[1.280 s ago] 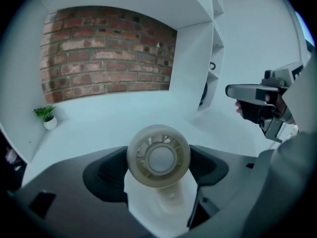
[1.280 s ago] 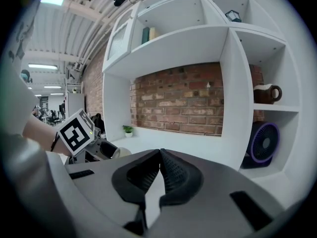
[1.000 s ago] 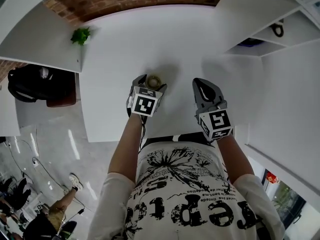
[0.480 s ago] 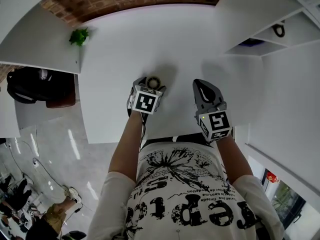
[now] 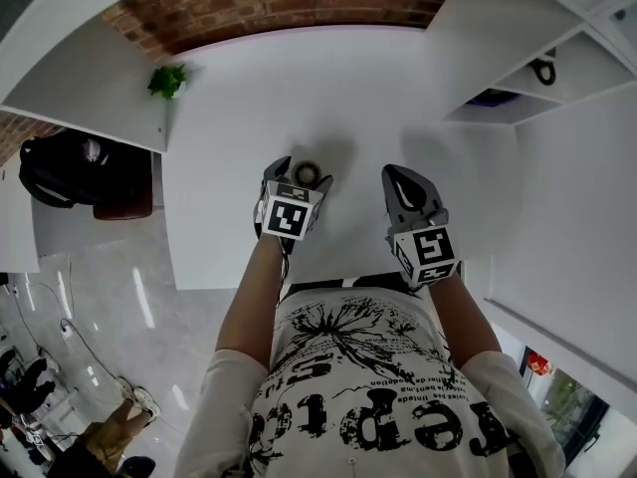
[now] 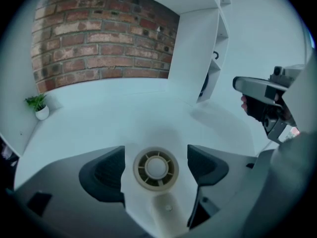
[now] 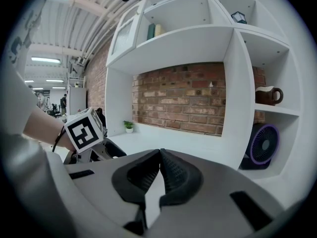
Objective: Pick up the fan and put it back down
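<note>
Left claw (image 5: 301, 175) is spread, both pads clear of the small cream fan (image 6: 156, 168) that stands between them. There's a visible gap on each side in the left gripper view, so nothing is pinched. The fan rests on the white table (image 5: 348, 78), its round grille facing the left gripper camera and its base toward the bottom of that frame. In the head view it sits at the centre of the frame, just above the left marker cube (image 5: 289, 217).

Right claw (image 7: 159, 152) is pressed together at the tips with nothing between the pads. In the head view it sits right of centre, beside the left claw but apart from it and from the fan. It hangs over the near edge of the table.

Surroundings:
- Potted plant (image 5: 166, 80) at the upper left of the head view, on the far left part of the table, well apart from the fan.
- Brick wall (image 6: 99, 33) behind the table.
- White shelf unit (image 7: 233, 83) on the right side. A dark fan with purple ring (image 7: 262, 145) is in its lower compartment, with a brown mug (image 7: 267, 95) on the shelf above it.
- Black bag (image 5: 70, 162) at the left edge of the head view, off the table.
</note>
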`<state>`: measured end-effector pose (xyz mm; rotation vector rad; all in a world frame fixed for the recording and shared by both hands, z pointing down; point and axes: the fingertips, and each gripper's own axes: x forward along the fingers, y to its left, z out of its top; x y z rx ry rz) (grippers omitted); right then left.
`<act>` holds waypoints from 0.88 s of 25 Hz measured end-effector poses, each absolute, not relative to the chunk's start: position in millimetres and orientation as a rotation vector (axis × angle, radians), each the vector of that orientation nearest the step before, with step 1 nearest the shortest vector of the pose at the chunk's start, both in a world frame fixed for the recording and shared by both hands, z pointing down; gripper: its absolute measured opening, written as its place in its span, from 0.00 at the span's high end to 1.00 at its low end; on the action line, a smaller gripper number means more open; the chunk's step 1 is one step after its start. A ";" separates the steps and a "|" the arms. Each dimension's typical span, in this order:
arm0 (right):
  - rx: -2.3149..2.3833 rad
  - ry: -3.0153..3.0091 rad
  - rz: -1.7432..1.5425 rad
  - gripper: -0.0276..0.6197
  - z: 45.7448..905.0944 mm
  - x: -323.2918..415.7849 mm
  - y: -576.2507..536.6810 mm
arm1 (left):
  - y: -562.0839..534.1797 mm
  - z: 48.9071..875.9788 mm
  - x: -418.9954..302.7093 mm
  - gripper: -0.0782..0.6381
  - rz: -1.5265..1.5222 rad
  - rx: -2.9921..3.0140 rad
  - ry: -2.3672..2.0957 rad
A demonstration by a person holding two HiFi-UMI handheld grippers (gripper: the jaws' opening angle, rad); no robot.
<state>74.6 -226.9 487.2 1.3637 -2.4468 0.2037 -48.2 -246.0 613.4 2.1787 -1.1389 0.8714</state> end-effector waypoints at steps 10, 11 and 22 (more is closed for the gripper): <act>1.404 -2.534 0.029 0.93 421.2 63.2 -218.8 | -247.1 465.1 -58.9 0.57 0.542 2.436 -1.359; 1.405 -2.545 0.017 0.94 414.1 61.2 -217.2 | -245.0 449.7 -61.5 0.62 0.505 2.463 -1.394; 1.406 -2.659 -0.070 0.94 348.6 51.6 -204.1 | -206.6 330.0 -75.7 0.85 0.209 2.715 -1.516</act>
